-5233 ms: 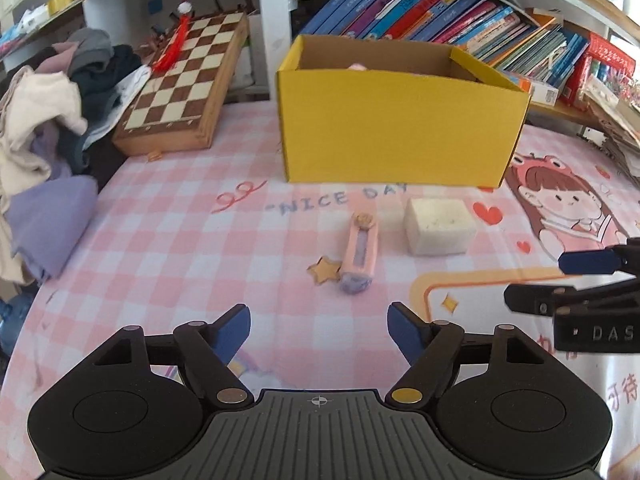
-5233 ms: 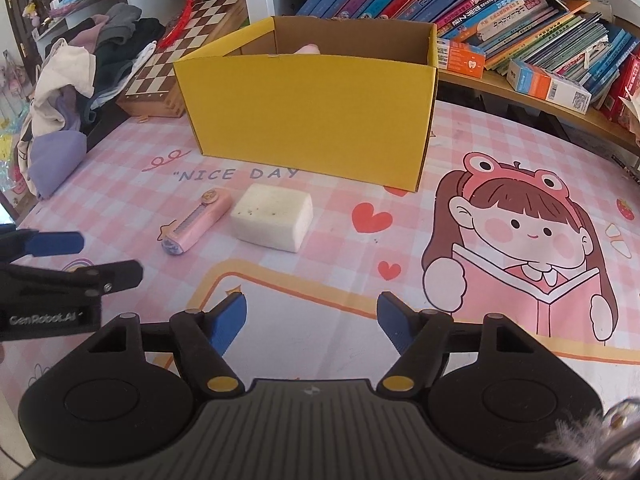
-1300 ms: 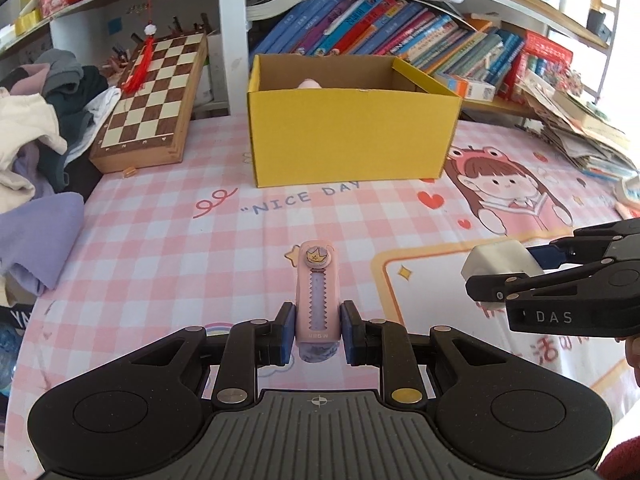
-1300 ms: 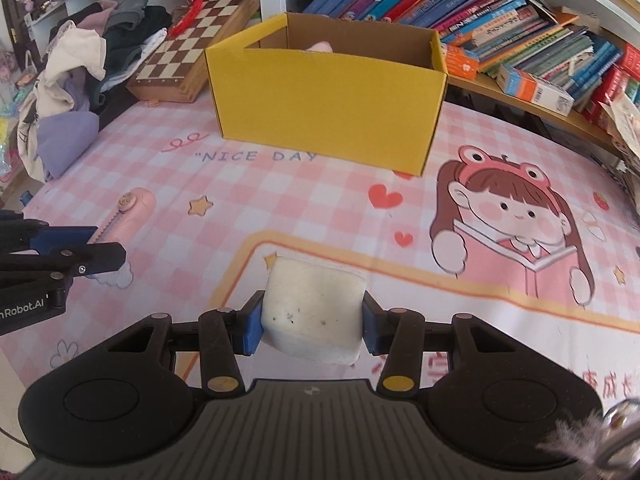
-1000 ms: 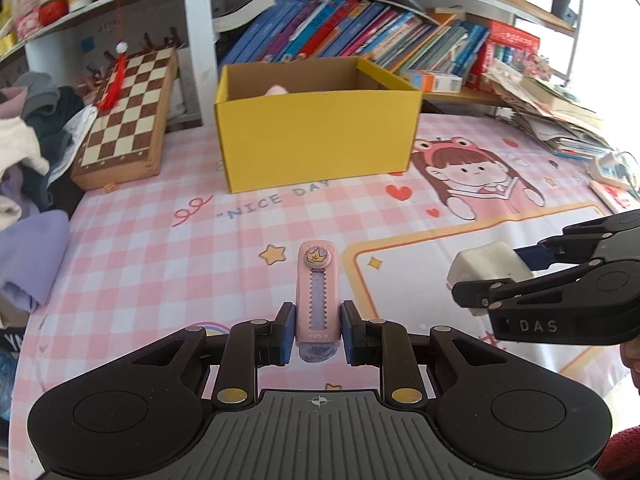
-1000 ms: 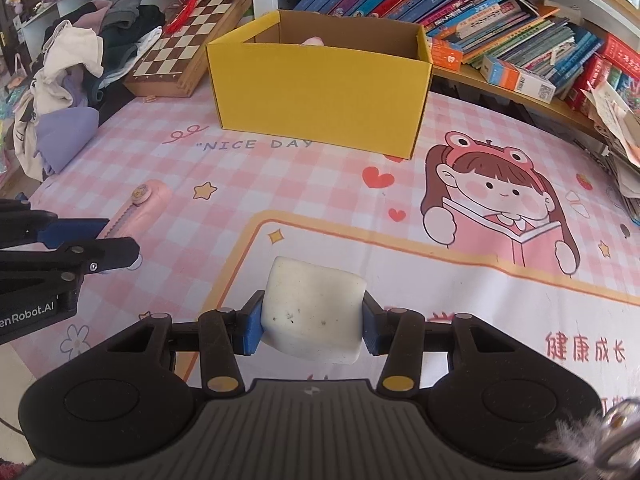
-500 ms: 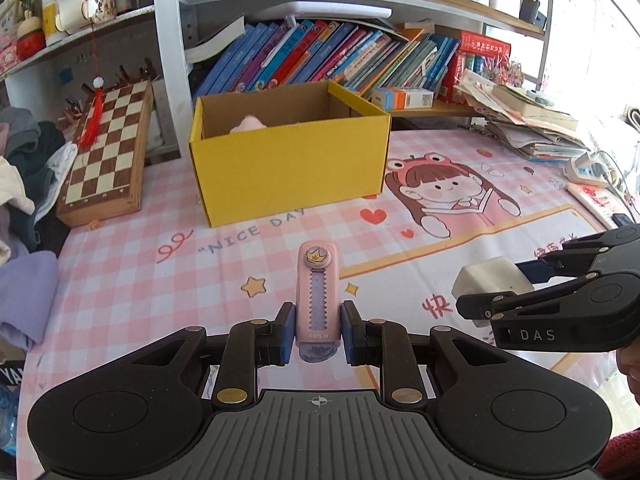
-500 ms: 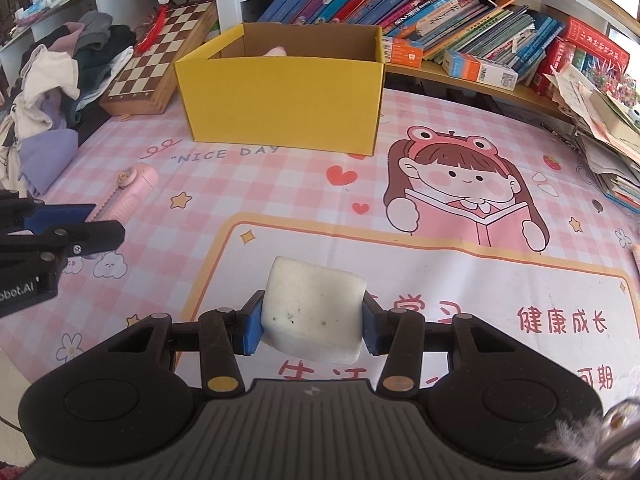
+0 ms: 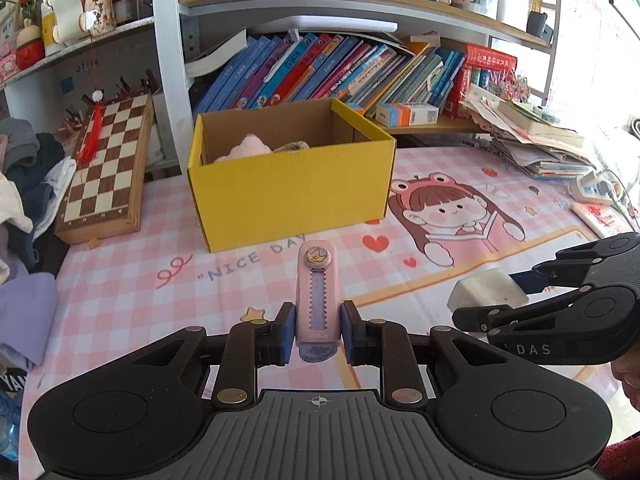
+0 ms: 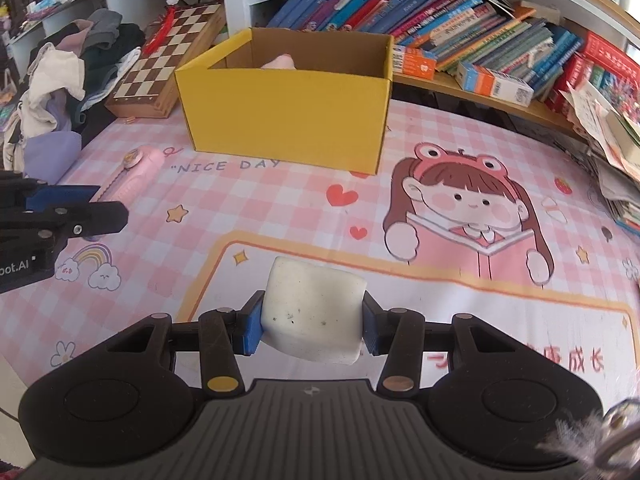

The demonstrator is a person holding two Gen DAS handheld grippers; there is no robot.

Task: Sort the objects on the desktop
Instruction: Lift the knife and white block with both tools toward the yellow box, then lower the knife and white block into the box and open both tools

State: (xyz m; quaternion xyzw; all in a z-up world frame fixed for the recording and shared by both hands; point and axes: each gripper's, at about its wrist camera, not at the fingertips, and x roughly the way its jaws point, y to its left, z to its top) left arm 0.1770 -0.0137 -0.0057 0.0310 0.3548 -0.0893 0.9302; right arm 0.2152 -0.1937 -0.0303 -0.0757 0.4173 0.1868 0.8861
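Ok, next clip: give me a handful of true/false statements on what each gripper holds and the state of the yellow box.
1. The left gripper is shut on the pink utility knife. True.
2. The right gripper is open and holds nothing. False: it is shut on the white sponge block.
3. The yellow box is open at the top with a pink item inside. True.
4. The sponge block rests on the mat. False: it is clamped between the right gripper's fingers, off the pink mat.
5. A chessboard leans beside the box. True.
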